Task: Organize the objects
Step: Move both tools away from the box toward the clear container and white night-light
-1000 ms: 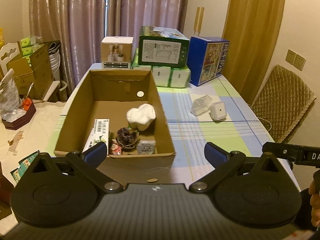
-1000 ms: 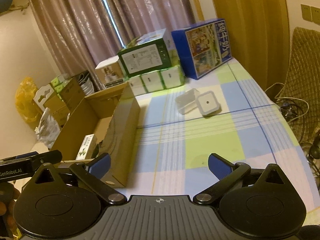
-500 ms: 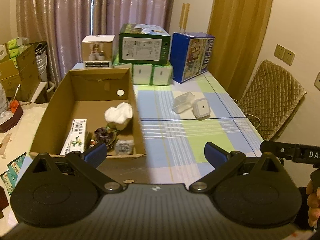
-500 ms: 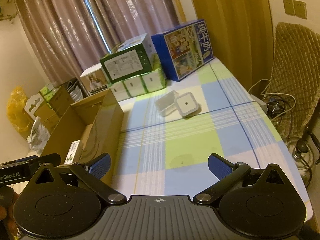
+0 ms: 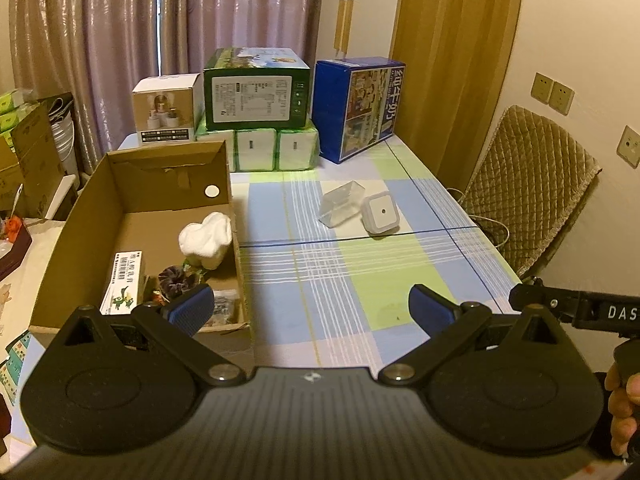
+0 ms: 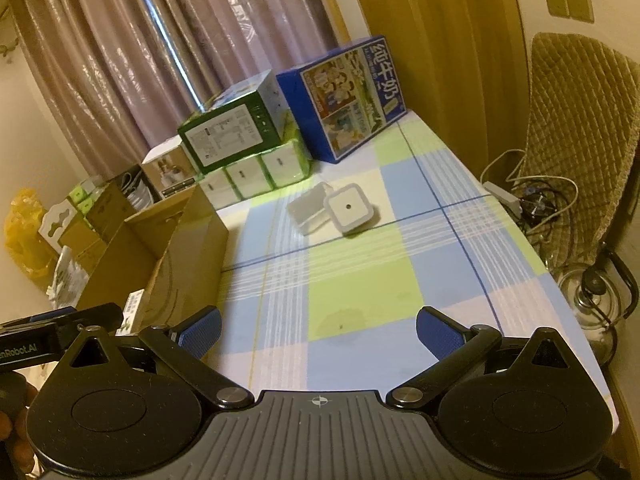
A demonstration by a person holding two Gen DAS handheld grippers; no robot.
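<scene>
A white square night-light (image 5: 380, 213) (image 6: 349, 208) and a clear plastic case (image 5: 341, 203) (image 6: 307, 209) lie side by side on the checked tablecloth (image 5: 360, 280), past the middle. An open cardboard box (image 5: 80, 216) (image 6: 188, 256) at the left holds a white cloth (image 5: 206, 239), a dark scrunchie (image 5: 176, 282), a green-and-white packet (image 5: 122, 282) and small bits. My left gripper (image 5: 310, 310) hovers open over the near table edge, empty. My right gripper (image 6: 318, 330) is open and empty too, well short of the night-light.
Cartons stand at the table's far end: a blue one (image 5: 356, 108), a green one (image 5: 256, 88) on tissue packs (image 5: 276, 148), a small white one (image 5: 166, 110). A quilted chair (image 5: 528, 184) and a kettle (image 6: 592, 300) are on the right. Clutter fills the floor at left (image 5: 24, 152).
Both views have swung right, from the cardboard box toward the open tablecloth and the night-light. Both grippers stay open and empty.
</scene>
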